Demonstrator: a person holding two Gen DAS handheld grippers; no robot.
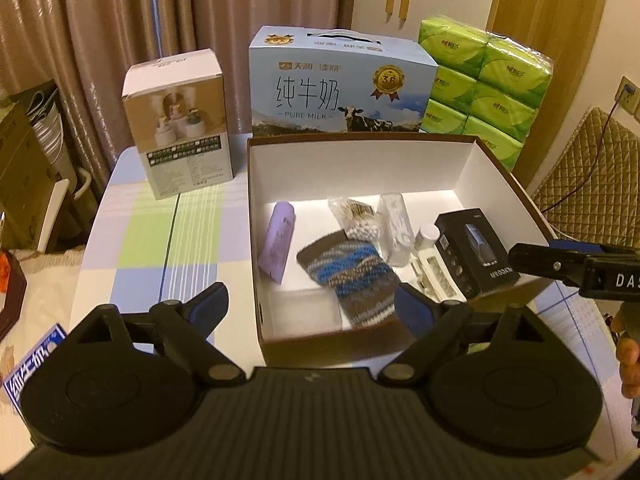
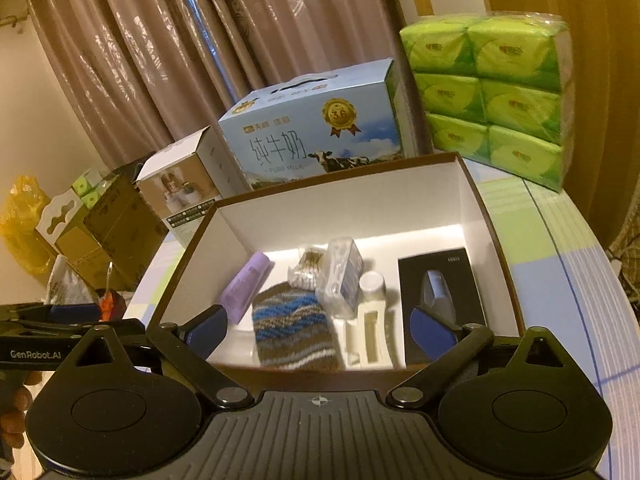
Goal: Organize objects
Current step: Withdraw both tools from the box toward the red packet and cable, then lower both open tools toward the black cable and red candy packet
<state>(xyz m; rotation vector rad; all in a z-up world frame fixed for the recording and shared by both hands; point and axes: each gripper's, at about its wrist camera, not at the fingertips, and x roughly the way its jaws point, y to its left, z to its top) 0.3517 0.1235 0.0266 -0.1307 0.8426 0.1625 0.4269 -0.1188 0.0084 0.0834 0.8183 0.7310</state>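
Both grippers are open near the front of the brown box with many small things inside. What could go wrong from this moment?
1. The left gripper and right gripper hang close over the brown box's front wall; a low move might catch it and shift the box.
2. The small white bottle stands upright among crowded items; a nudge could tip it.
3. The knitted pouch lies partly over neighbours, so a grab may drag them.

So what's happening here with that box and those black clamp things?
A person is tidying small items into an open box on the table. Inside lie a knitted pouch, a purple tube, a black carton and some bits. The left gripper and right gripper are both open and empty, above its near edge.
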